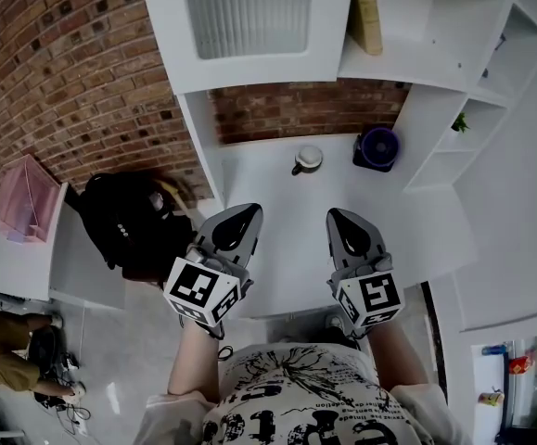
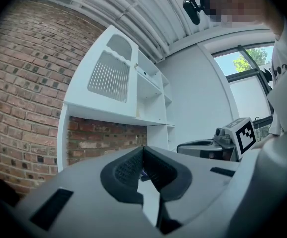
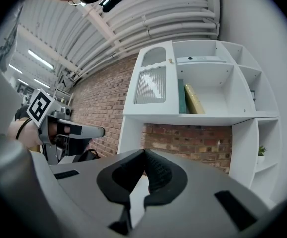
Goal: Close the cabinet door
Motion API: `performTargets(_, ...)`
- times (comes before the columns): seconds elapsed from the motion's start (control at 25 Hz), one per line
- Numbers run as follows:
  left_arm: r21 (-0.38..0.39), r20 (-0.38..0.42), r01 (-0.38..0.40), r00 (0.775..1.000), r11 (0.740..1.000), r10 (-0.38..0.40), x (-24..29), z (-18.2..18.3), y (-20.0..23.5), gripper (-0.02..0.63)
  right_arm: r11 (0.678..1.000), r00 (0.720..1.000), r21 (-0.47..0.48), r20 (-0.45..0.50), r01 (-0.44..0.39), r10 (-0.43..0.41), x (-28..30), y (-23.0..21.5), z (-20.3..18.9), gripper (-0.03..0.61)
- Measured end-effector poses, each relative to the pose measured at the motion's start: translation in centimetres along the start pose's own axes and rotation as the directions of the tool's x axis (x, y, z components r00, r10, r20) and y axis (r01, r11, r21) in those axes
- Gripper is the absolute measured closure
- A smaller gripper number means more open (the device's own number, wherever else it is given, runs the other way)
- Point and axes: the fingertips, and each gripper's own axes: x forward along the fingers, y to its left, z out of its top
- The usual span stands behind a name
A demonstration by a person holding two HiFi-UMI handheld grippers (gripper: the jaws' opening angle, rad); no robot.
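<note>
The white cabinet door [image 1: 249,17] with a ribbed pane lies flat against the front of the left upper compartment; it also shows in the left gripper view [image 2: 111,73] and the right gripper view [image 3: 153,83]. Both grippers hover side by side over the white counter [image 1: 277,202], short of the cabinet and touching nothing. My left gripper [image 1: 238,219] is shut, its dark pads [image 2: 128,170] meeting at the tip with nothing between them. My right gripper [image 1: 345,222] is likewise shut and empty, its pads [image 3: 158,175] together.
A small cup [image 1: 307,159] and a dark purple pot [image 1: 377,146] stand at the back of the counter against the brick wall. A yellow book [image 1: 367,7] leans in the open shelf to the right of the door. A black backpack [image 1: 124,221] lies at the left, below the counter.
</note>
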Motion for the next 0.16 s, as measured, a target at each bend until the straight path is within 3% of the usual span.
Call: performTargets(0.16,0.01,-0.012,-0.011,1.0,1.0,0.011,0.33,0.09,0.19,0.6,1.0,1.0,-0.006,-0.011,-0.002,0.002,0.47,-0.11,0.09,0.565)
